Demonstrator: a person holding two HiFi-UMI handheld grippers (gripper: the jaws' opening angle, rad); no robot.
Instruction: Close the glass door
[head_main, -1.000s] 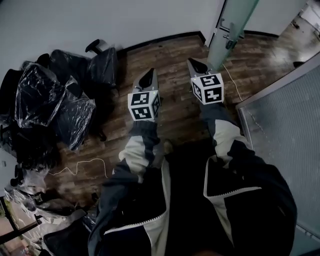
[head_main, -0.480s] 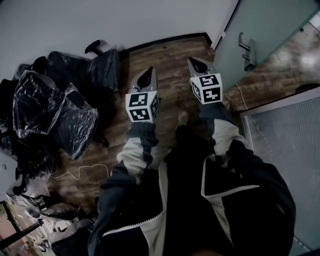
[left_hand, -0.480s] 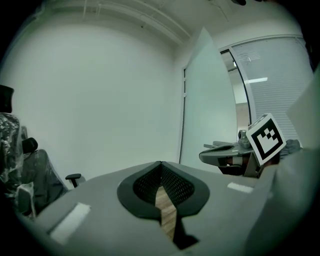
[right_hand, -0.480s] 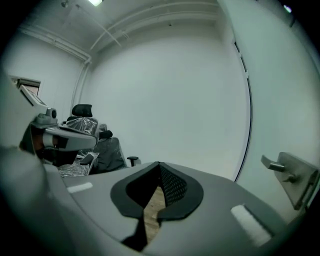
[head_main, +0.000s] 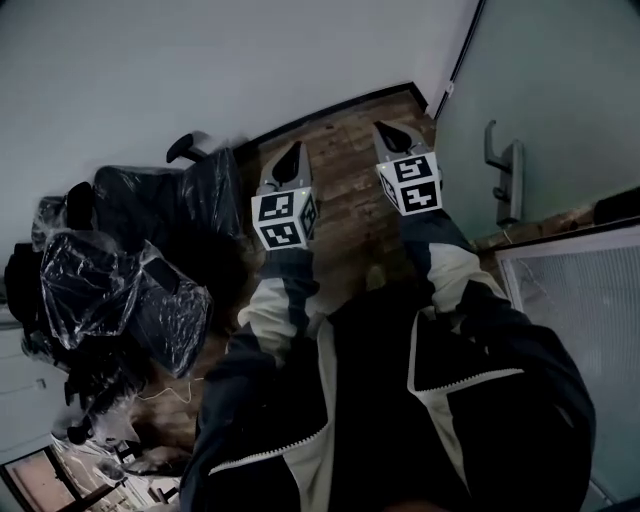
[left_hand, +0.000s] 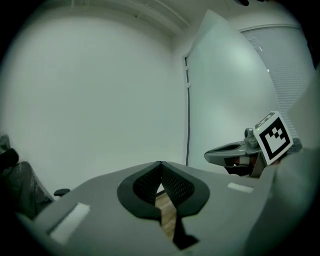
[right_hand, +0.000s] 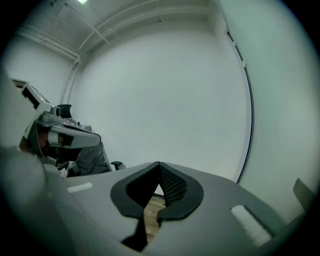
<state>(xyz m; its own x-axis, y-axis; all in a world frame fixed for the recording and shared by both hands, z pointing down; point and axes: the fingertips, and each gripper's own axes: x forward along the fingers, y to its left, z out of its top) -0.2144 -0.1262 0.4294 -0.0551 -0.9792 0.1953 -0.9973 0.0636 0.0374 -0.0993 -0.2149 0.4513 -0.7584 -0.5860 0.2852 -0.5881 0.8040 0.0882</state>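
Person's left tongs (head_main: 294, 150) and right tongs (head_main: 388, 130) held side by side above wood floor (head_main: 345, 195) — both pinched together, nothing between tips. Frosted glass door (head_main: 545, 80) fills upper right of head view, near right tongs, not touched, with metal handle (head_main: 508, 180) showing. White wall (head_main: 200, 60) ahead; plastic-wrapped chairs (head_main: 130, 270) heaped at left — well apart from door.
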